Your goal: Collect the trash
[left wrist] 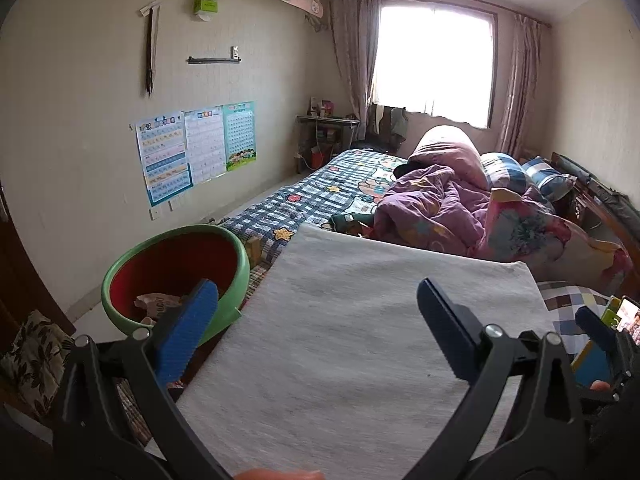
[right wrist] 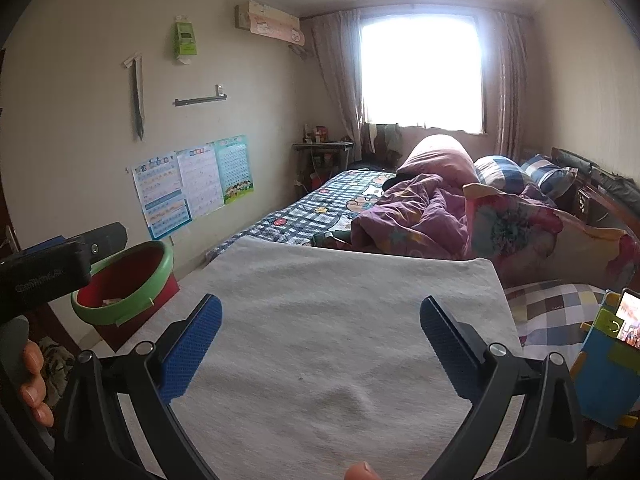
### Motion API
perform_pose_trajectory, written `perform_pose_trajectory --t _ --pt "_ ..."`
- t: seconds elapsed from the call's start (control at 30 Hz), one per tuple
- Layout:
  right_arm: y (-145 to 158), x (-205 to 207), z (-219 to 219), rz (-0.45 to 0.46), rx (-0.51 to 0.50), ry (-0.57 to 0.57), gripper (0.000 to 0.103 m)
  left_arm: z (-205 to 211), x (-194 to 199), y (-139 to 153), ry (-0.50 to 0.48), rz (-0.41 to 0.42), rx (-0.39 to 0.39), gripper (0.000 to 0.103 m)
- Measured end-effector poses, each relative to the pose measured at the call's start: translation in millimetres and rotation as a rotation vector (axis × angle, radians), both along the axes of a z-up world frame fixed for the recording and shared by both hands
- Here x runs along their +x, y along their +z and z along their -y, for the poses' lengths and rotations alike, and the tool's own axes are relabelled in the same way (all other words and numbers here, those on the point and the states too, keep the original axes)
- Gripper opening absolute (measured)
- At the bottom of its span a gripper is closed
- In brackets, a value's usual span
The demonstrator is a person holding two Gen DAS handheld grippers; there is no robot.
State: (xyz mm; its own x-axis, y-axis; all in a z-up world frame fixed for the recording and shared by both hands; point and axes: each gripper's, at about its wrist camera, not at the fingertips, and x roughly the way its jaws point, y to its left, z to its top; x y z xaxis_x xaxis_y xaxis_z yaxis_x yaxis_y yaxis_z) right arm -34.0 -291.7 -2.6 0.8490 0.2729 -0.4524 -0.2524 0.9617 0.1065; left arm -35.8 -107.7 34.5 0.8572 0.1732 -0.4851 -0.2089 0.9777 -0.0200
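Trash [left wrist: 156,304], crumpled paper, lies in the bin [left wrist: 236,250] just off the cloth's [left wrist: 360,340] left edge. Left claw [left wrist: 316,320] hangs spread and empty over the cloth beside that bin; right claw [right wrist: 320,332] likewise gapes empty over the cloth's middle. Beyond lies the bed [left wrist: 304,196].

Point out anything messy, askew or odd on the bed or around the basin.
The purple quilt lies crumpled in a heap on the bed instead of spread flat. The green basin already holds crumpled wrappers. The grey cloth shows only a slight wrinkle; nothing is spilled.
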Motion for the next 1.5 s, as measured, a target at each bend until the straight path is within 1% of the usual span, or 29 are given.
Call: perform_pose_trajectory --t 0.3,0.5,0.77,1.5 --pt "0.2 7.1 8.5 -0.003 0.003 0.005 0.096 5.5 2.6 -1.5 -0.002 -0.009 -0.007 0.098" --pt "-4.0 14.1 10.6 -0.03 0.008 0.0 0.096 7.6 8.9 -0.9 0.002 -0.016 -0.004 0.098" --pt "0.8 16.4 5.1 -0.021 0.009 0.004 0.096 6.5 12.9 -2.8 0.006 -0.025 -0.006 0.098" --pt "0.7 18.3 -5.0 -0.036 0.004 0.016 0.096 -1.5 14.2 -6.2 0.024 -0.034 -0.007 0.098"
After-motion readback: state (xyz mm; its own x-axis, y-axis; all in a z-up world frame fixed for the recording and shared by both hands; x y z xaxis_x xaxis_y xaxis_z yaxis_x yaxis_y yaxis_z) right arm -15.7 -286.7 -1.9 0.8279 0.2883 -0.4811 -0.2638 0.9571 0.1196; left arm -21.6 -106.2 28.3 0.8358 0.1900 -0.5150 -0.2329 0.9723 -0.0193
